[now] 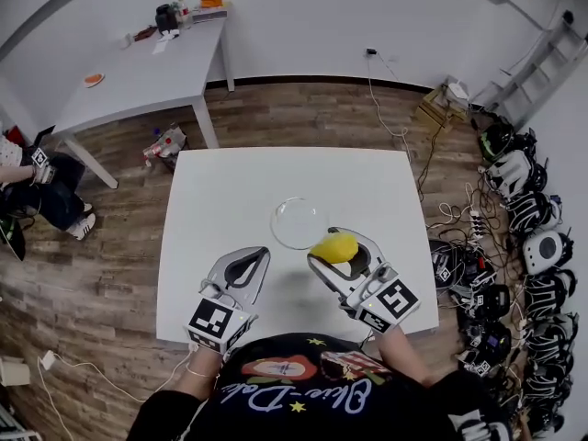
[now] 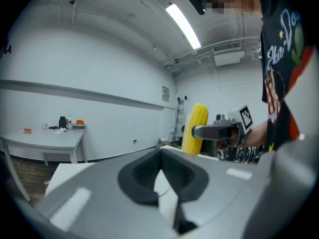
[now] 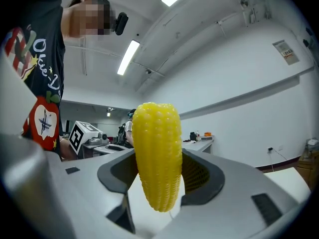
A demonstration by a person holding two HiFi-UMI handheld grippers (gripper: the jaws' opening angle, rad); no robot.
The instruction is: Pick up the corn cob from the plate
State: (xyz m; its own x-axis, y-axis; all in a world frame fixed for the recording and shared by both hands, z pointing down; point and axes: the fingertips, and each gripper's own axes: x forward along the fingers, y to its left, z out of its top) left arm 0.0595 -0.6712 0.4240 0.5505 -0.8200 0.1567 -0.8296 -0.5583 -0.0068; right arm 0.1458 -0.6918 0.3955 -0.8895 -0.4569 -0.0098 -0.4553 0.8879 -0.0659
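Observation:
My right gripper (image 1: 338,249) is shut on the yellow corn cob (image 1: 334,246), which it holds lifted just right of the clear glass plate (image 1: 298,223) on the white table (image 1: 211,191). In the right gripper view the corn cob (image 3: 156,156) stands upright between the jaws of my right gripper (image 3: 157,176). My left gripper (image 1: 246,265) hovers over the table left of the plate, shut and with nothing in it. In the left gripper view the jaws of my left gripper (image 2: 162,176) meet, and the corn cob (image 2: 194,128) shows beyond them.
A second white table (image 1: 138,72) with small items stands at the back left. Helmets and cables (image 1: 524,246) line the floor along the right. A seated person (image 1: 32,186) is at the far left.

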